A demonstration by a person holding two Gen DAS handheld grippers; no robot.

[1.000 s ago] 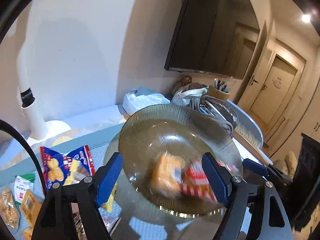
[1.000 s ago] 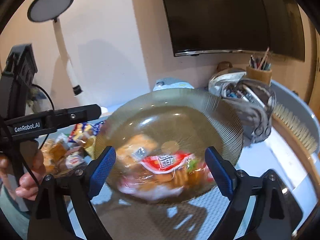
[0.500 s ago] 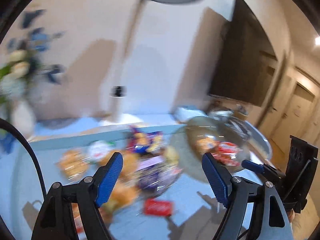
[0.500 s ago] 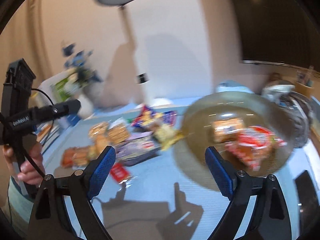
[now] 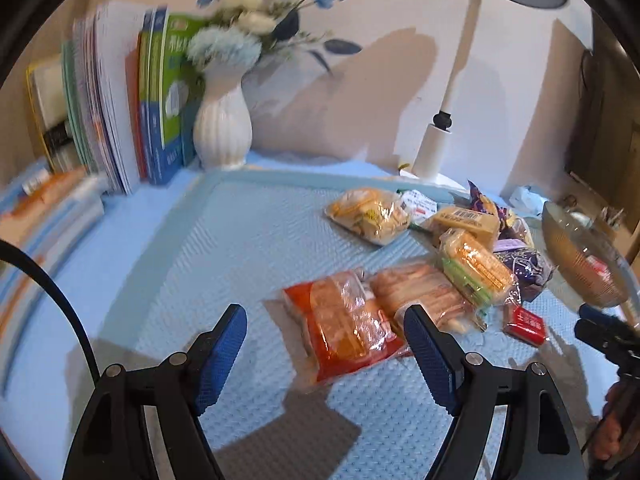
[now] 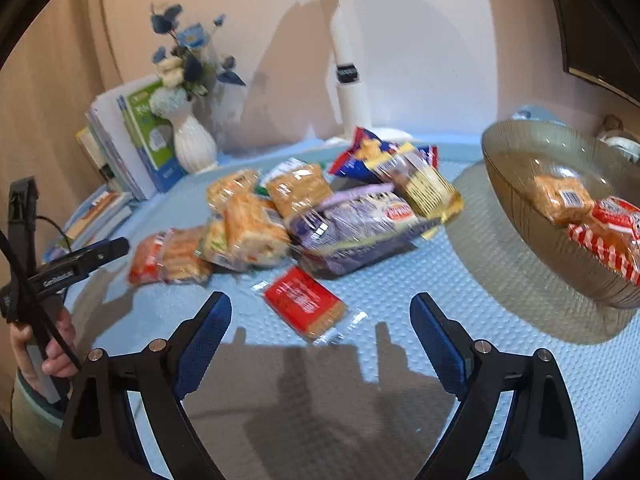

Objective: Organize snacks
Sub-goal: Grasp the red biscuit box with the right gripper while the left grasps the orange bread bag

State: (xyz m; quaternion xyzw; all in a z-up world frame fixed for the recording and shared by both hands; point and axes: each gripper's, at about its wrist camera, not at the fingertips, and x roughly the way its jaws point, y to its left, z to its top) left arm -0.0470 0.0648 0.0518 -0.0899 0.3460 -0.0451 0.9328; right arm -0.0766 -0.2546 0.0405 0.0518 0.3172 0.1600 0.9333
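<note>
A heap of wrapped snacks lies on the blue mat. My left gripper hovers open just short of an orange-red bread packet, at the heap's near left end. My right gripper is open too, with a flat red biscuit packet lying on the mat just beyond its fingertips. Behind that packet sit a purple bag and several bread packs. The ribbed glass bowl stands at the right, holding a bread packet and a red-white striped packet.
A white vase of blue flowers and upright books stand at the back left. A white lamp post rises behind the heap. Flat books lie along the left edge. A hand holds the left tool.
Both views have swung left, away from the bowl and onto the snack heap, and dropped closer to the mat. Both grippers stay open and empty.
</note>
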